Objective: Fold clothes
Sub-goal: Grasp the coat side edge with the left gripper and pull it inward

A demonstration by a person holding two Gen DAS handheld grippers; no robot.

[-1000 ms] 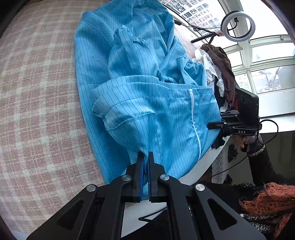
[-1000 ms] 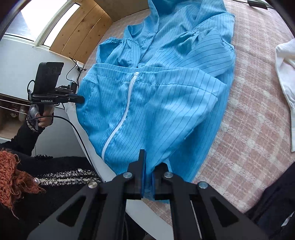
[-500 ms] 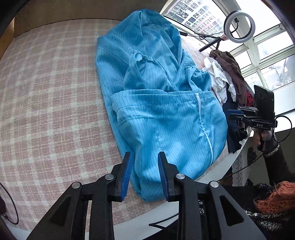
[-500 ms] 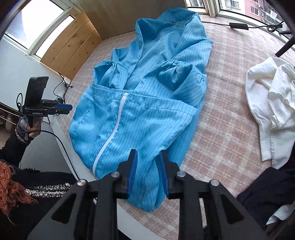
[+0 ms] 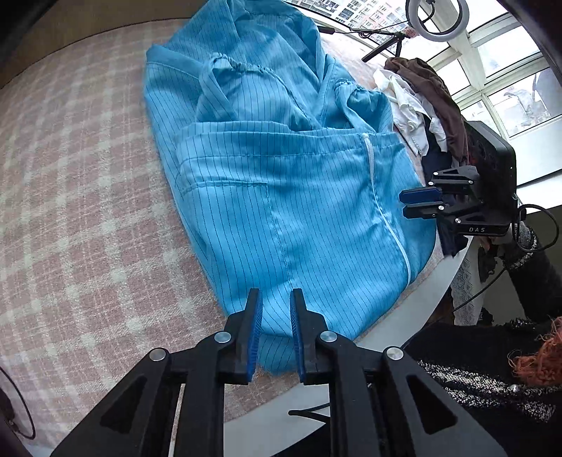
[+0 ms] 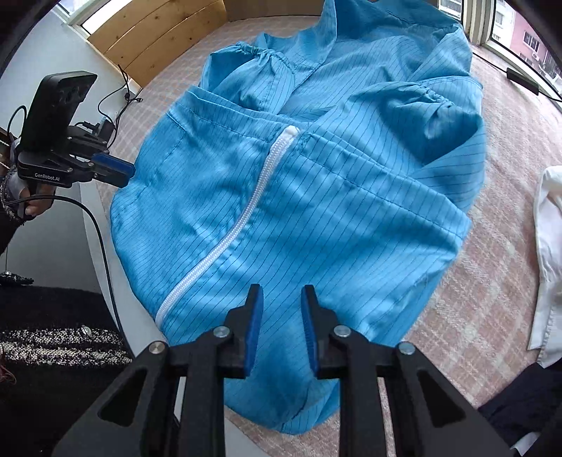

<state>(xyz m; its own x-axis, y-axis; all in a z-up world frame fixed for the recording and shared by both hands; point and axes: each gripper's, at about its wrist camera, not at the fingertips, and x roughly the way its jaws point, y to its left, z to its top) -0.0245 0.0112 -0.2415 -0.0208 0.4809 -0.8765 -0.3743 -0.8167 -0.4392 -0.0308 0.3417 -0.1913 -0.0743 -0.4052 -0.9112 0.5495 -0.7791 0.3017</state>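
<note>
A blue pinstriped jacket [image 5: 281,197] with a white zipper [image 6: 242,225] lies on the pink plaid surface, its lower half folded up over the sleeves and collar. My left gripper [image 5: 274,302] is open over the fold's near edge, and the cloth lies flat between its blue pads. My right gripper [image 6: 281,298] is open too, straddling the near folded edge right of the zipper. The right gripper [image 5: 419,202] also shows in the left wrist view at the jacket's right side; the left gripper [image 6: 114,168] shows in the right wrist view at its left side.
A pile of white, brown and dark clothes [image 5: 421,95] sits beyond the jacket's right side. A white garment [image 6: 548,253] lies at the right. The plaid surface [image 5: 70,211] ends at a rounded white edge [image 5: 393,323] near the person's tweed sleeves. A ring light [image 5: 435,17] stands by the windows.
Both grippers were shut on the jacket's hem one second ago. They opened, let the folded cloth settle flat, and have now come back in low over its near edge.
</note>
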